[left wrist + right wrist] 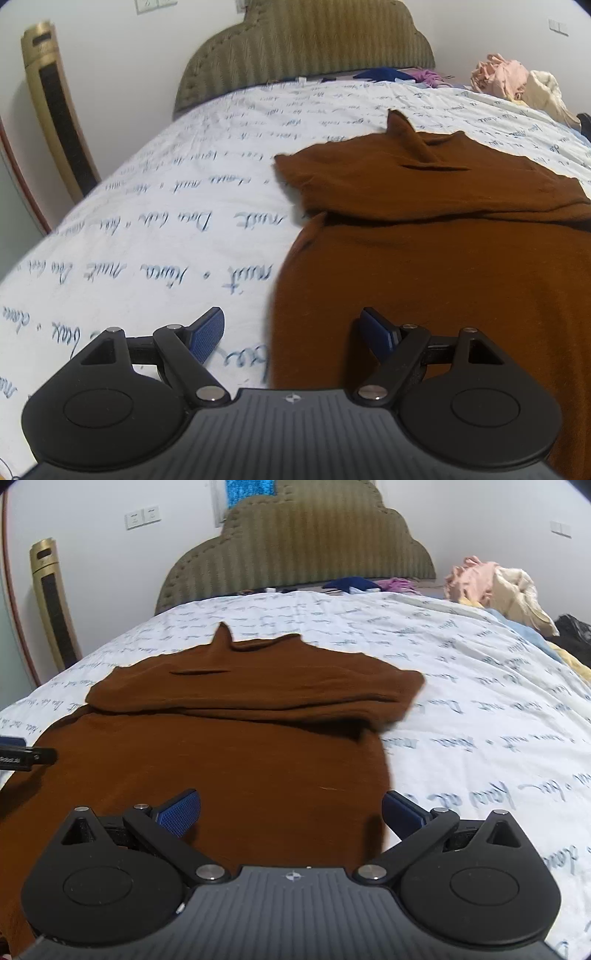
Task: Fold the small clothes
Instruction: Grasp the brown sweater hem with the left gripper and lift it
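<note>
Both grippers, left gripper (291, 332) and right gripper (291, 814), hang spread, empty, over brown garment (229, 760) edges; bed (147, 221) bare alongside.

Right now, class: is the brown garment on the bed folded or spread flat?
Partly folded. The brown garment has its far part doubled back over the near part, with a layered edge and shadow across it; the near part lies flat on the bedsheet.

The brown garment (221, 760) is matt, soft knit cloth, and the bed sheet (166, 206) under it is thin white printed cotton-like cloth. Each hand-held gripper (291, 328) is matt black plastic with shiny metal pins and blue, finely textured pads (208, 334); the headboard (306, 44) is ribbed olive fabric.
</note>
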`<state>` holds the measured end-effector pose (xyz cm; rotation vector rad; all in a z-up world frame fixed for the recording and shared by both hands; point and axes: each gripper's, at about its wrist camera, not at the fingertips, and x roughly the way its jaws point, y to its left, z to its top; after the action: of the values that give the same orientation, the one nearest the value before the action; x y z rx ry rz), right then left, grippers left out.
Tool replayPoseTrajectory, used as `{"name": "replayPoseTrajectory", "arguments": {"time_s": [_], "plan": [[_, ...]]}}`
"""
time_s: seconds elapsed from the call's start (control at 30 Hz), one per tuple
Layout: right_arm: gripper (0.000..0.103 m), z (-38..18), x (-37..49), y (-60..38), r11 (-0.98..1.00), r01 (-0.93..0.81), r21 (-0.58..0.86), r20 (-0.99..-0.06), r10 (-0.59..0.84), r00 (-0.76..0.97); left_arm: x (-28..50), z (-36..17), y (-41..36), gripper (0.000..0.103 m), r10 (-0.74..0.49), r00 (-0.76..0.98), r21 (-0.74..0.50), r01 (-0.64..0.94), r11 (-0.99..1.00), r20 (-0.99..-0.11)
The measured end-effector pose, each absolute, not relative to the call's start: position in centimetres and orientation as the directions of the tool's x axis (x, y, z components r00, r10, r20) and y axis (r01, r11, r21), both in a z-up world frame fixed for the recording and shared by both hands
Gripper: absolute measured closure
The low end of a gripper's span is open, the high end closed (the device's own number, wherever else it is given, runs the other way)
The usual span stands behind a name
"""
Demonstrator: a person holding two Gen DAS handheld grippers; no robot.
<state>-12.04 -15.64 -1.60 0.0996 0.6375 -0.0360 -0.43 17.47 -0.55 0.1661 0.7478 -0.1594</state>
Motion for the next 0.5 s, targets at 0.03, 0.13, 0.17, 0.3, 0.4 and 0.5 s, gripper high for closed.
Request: {"name": "replayPoseTrajectory", "arguments": {"time_s": [0.03,0.13,0.17,0.3,0.4,0.5], "plan": [[0.001,-1.7,-12.3,-16.2,0.993,0.078,0.090,-0.599,-0.008,0.800,-0.2,-0.8,18.0,0.023,-0.098,0.709,0.071,0.205,0.976,-0.699],[0.002,-2.3,-13.1,-17.7,0.987,0.112,0.118,-0.620,-0.015,0.784,0.0,-1.1,19.4,0.023,-0.165,0.669,-0.024,0.215,0.976,-0.725],[0.005,-2.6,-13.4,-18.1,0.985,0.122,0.126,-0.628,-0.016,0.778,0.0,-1.1,19.6,0.023,-0.186,0.659,-0.046,0.223,0.974,-0.729],[0.018,-3.5,-14.3,-18.4,0.974,0.073,0.214,-0.651,0.086,0.754,-0.4,-1.1,19.1,0.023,-0.307,0.602,-0.144,0.304,0.942,-0.737],[0.036,-3.4,-14.5,-17.3,0.961,-0.010,0.277,-0.639,0.192,0.745,-0.9,-1.1,17.8,0.027,-0.350,0.590,-0.164,0.347,0.924,-0.728],[0.079,-3.5,-14.0,-16.5,0.945,-0.048,0.324,-0.628,0.253,0.736,-1.3,-1.1,16.7,0.068,-0.349,0.591,-0.154,0.355,0.922,-0.728]]}}
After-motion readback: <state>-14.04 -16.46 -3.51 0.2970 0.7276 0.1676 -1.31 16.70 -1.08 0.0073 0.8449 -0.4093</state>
